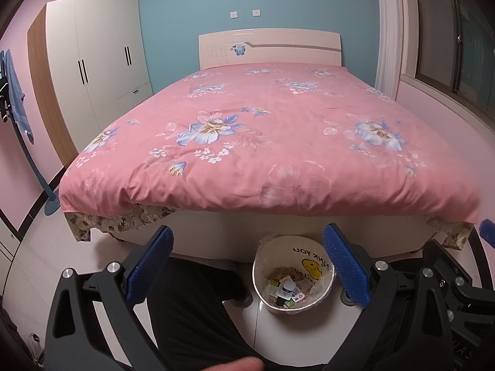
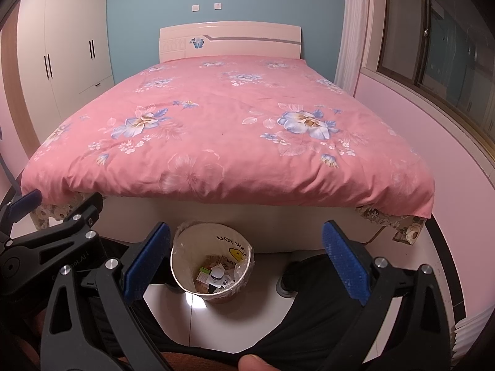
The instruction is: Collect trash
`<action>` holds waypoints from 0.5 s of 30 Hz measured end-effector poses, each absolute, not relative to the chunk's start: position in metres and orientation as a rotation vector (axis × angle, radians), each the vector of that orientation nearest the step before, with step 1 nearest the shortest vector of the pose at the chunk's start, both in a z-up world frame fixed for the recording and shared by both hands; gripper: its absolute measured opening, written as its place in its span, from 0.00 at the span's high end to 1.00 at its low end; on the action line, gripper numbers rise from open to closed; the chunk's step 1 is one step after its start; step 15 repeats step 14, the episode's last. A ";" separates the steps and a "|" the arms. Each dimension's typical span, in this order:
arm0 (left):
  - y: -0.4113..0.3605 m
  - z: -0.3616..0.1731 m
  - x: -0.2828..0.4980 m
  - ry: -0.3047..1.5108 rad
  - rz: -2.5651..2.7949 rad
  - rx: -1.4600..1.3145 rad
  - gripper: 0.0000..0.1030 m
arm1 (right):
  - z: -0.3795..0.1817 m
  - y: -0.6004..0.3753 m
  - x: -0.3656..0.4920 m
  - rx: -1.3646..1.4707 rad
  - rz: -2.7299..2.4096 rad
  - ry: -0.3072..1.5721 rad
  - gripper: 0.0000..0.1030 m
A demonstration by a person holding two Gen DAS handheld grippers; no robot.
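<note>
A round waste bin (image 1: 263, 290) lined with a clear bag stands on the floor at the foot of the bed; it also shows in the right wrist view (image 2: 185, 278). It holds several bits of trash, among them a small white bottle (image 1: 288, 287) and wrappers (image 2: 213, 273). My left gripper (image 1: 247, 266) is open and empty, held above the floor just left of the bin. My right gripper (image 2: 246, 262) is open and empty, just right of the bin. Each gripper shows at the edge of the other's view.
A bed with a pink floral duvet (image 1: 278, 142) fills the middle. A white wardrobe (image 1: 102, 58) stands at the left, a window (image 2: 439, 49) at the right. The person's dark-trousered legs (image 1: 198, 315) are by the bin on the pale tiled floor (image 2: 198, 306).
</note>
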State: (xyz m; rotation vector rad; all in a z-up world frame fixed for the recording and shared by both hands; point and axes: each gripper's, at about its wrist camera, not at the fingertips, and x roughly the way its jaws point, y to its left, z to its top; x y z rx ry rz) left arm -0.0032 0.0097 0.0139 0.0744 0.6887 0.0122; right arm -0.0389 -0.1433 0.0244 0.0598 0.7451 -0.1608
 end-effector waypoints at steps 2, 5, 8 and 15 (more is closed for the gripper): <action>0.010 0.014 -0.003 0.689 0.014 0.077 0.04 | 0.025 -0.143 -0.039 0.060 -0.161 0.746 0.07; 0.010 0.014 -0.004 0.687 0.013 0.075 0.04 | 0.025 -0.142 -0.039 0.059 -0.161 0.744 0.07; 0.010 0.013 -0.004 0.687 0.014 0.074 0.04 | 0.025 -0.143 -0.039 0.058 -0.161 0.742 0.07; 0.010 0.013 -0.003 0.689 0.016 0.078 0.04 | 0.025 -0.143 -0.039 0.057 -0.160 0.744 0.07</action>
